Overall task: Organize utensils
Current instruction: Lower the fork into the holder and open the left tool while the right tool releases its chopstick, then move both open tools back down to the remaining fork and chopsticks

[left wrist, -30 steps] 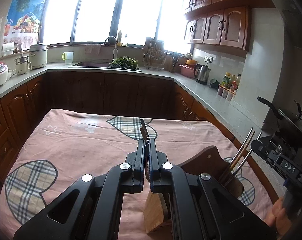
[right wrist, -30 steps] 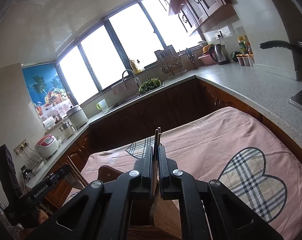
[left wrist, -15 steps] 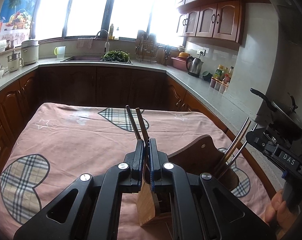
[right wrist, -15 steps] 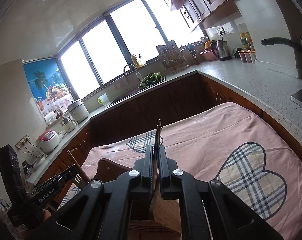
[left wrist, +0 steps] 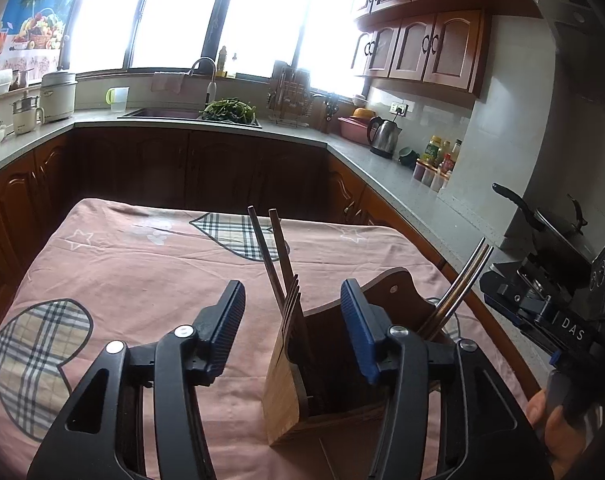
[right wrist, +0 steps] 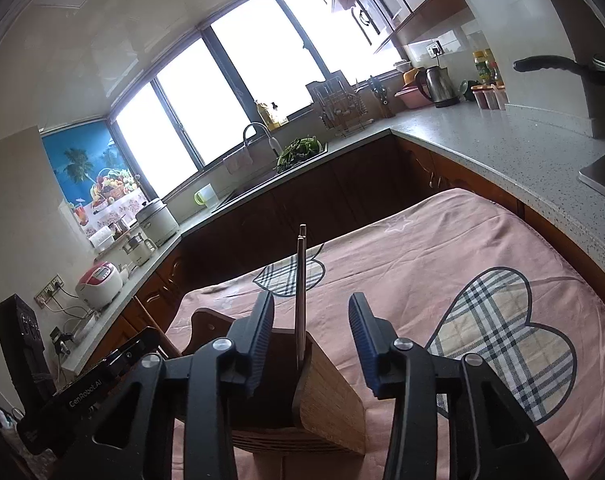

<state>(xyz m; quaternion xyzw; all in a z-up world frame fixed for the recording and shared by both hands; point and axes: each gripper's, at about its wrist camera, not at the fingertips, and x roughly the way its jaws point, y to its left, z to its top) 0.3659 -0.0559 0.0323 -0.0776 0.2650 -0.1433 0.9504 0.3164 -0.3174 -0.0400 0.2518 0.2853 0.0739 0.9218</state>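
Note:
A wooden utensil holder (left wrist: 282,384) stands on the pink cloth just below both grippers. My left gripper (left wrist: 292,284) is over its left compartment with its jaws opening. Two brown chopsticks (left wrist: 268,248) and a wooden fork (left wrist: 292,304) stand free between the pads, leaning in the holder. My right gripper (right wrist: 312,298) is over the holder's (right wrist: 330,392) other compartment, its jaws opening too. A pair of metal chopsticks (right wrist: 301,280) stands upright between its pads, untouched. In the left wrist view those metal chopsticks (left wrist: 464,280) lean to the right.
The table wears a pink cloth (left wrist: 142,264) with plaid hearts. A grey counter (left wrist: 382,176) with dark cabinets runs behind and to the right, carrying a kettle (left wrist: 384,140), bottles and a pan (left wrist: 550,224). A person's hand (left wrist: 550,420) holds the right gripper's handle.
Both grippers were shut on chopsticks and now stand apart. The brown and the metal chopsticks have sunk into the holder and rest there free.

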